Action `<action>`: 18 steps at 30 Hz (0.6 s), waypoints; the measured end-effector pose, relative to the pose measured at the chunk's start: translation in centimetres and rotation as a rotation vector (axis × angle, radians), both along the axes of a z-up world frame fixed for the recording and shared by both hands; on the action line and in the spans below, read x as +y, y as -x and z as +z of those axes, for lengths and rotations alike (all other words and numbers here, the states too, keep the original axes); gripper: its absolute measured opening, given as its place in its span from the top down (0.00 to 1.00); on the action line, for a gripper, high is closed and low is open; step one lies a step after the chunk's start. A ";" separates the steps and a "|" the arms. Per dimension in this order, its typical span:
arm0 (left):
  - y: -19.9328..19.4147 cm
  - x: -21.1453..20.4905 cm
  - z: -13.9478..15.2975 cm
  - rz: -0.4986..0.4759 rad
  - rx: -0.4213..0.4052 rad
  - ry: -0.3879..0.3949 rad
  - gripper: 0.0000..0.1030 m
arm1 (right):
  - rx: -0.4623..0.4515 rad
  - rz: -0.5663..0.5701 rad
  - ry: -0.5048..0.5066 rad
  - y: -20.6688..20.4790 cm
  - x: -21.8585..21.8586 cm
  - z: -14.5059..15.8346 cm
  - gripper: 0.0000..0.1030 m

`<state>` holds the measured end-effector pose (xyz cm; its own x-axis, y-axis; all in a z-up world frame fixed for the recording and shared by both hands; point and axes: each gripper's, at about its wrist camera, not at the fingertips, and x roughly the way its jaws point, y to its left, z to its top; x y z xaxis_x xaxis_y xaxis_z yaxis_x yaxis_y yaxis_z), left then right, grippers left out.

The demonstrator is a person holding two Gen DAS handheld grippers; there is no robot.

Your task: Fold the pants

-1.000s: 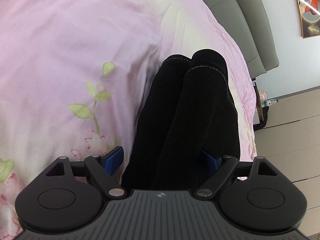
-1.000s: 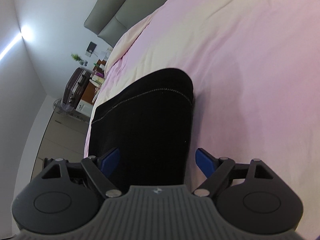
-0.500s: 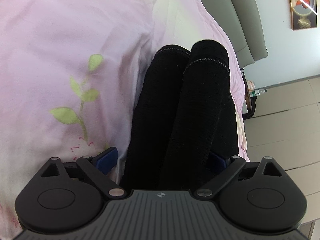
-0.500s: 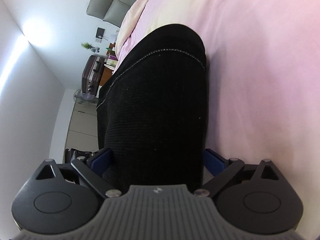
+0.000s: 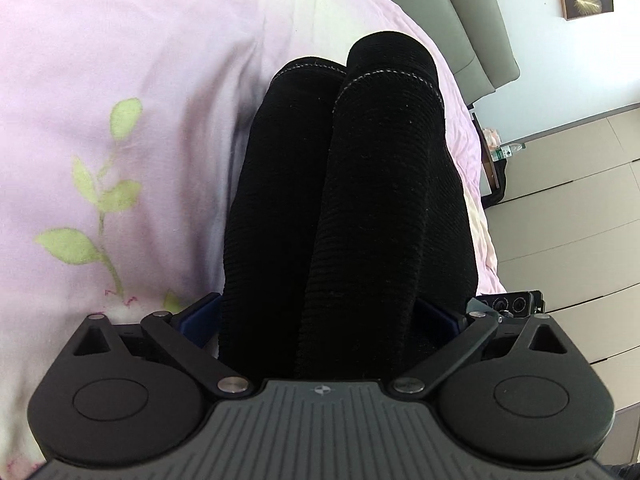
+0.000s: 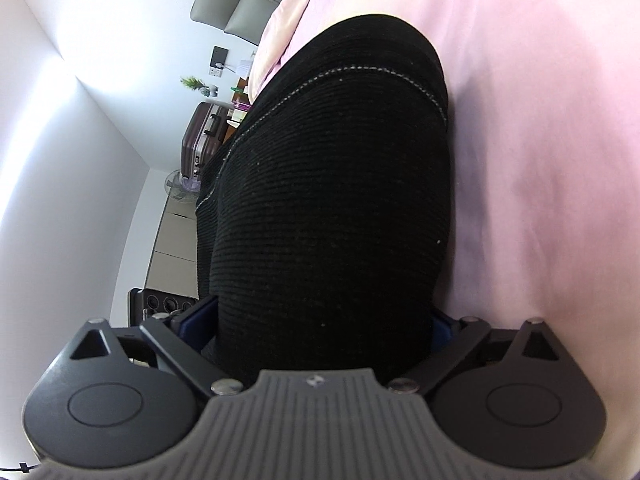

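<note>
Black ribbed pants [image 5: 352, 208] with pale stitching near the hems lie on a pink bedsheet [image 5: 120, 60]. In the left wrist view both legs run away from me, side by side. My left gripper [image 5: 320, 316] has its blue fingers [image 5: 198, 314] wide apart on either side of the fabric. In the right wrist view one broad pant leg [image 6: 328, 200] fills the middle. My right gripper [image 6: 324, 320] also straddles the fabric, its blue fingers [image 6: 196, 318] spread wide. The fingertips are partly hidden by the cloth.
The bedsheet has a green leaf print [image 5: 104, 196] at the left. A grey headboard [image 5: 460, 12] stands beyond the bed. A suitcase [image 6: 202, 136], a small plant [image 6: 192, 82] and a fan [image 6: 182, 188] stand beside the bed. The other gripper shows at the edge [image 5: 512, 304].
Both grippers have moved forward and closer to the pants, so the fabric fills more of each view. The fingers remain spread wide on both.
</note>
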<state>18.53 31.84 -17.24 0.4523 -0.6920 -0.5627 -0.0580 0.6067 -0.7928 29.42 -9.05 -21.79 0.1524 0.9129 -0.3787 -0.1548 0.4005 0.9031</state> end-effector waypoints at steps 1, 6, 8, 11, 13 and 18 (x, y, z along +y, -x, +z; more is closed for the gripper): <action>0.1 -0.4 0.0 0.001 -0.003 -0.002 0.00 | 0.000 -0.002 -0.004 0.1 -0.1 0.0 0.13; 0.7 -1.2 0.8 0.009 -0.032 -0.034 0.01 | -0.007 -0.010 -0.014 0.5 -0.9 -0.3 0.22; 0.9 -1.6 1.1 0.011 -0.045 -0.036 0.09 | -0.010 -0.009 -0.022 0.6 -1.3 -0.3 0.28; 1.2 -2.2 1.8 0.005 -0.062 -0.046 0.15 | -0.014 -0.008 -0.034 0.7 -1.0 0.2 0.33; 1.3 -2.7 2.5 0.003 -0.072 -0.046 0.18 | -0.020 -0.011 -0.044 0.9 -1.2 0.6 0.36; 2.0 -5.0 5.0 -0.009 -0.092 -0.068 0.21 | -0.026 -0.030 -0.059 2.1 -2.1 2.6 0.37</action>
<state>16.57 26.86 -12.23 0.4980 -0.6579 -0.5649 0.0191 0.6596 -0.7514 27.34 -11.11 -19.18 0.1891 0.9284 -0.3197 -0.1675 0.3513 0.9211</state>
